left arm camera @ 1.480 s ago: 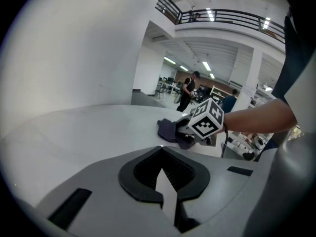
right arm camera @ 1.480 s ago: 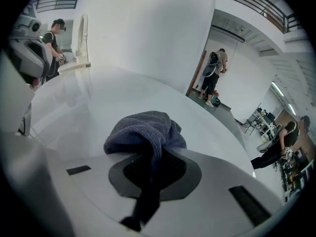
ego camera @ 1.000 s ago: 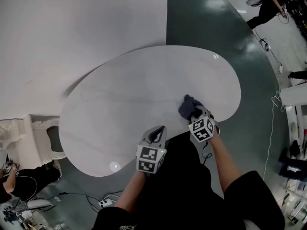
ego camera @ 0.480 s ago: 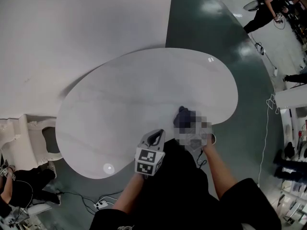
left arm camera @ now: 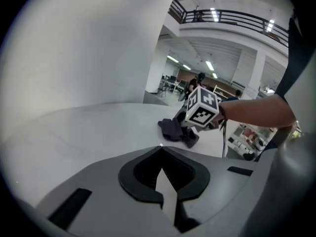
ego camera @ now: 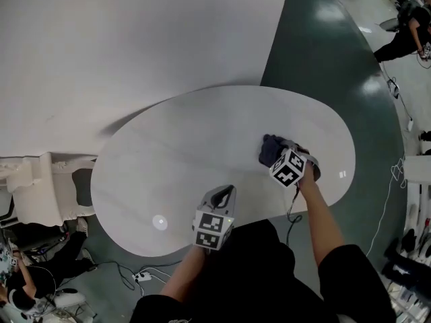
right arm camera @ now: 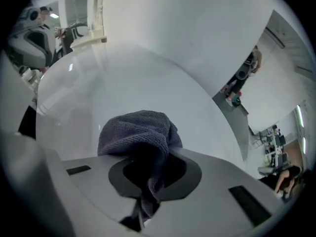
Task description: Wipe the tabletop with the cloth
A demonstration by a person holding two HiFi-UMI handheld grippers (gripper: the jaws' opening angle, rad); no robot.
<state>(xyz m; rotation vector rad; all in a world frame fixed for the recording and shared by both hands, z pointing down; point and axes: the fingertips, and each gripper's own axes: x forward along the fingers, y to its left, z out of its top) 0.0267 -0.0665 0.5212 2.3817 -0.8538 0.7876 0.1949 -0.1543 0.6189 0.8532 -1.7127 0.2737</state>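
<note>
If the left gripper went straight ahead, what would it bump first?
Likely the dark cloth on the tabletop, shut in the right gripper, just right of where the left gripper aims. Depth is unclear; it might slip past.

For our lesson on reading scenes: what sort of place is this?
Probably a big indoor hall used as a workshop: a glossy green floor, a railed balcony under strip lights, and a power strip lying by the white table.

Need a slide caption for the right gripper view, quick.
Right gripper shut on a bunched dark grey cloth, held over the pale tabletop.
</note>
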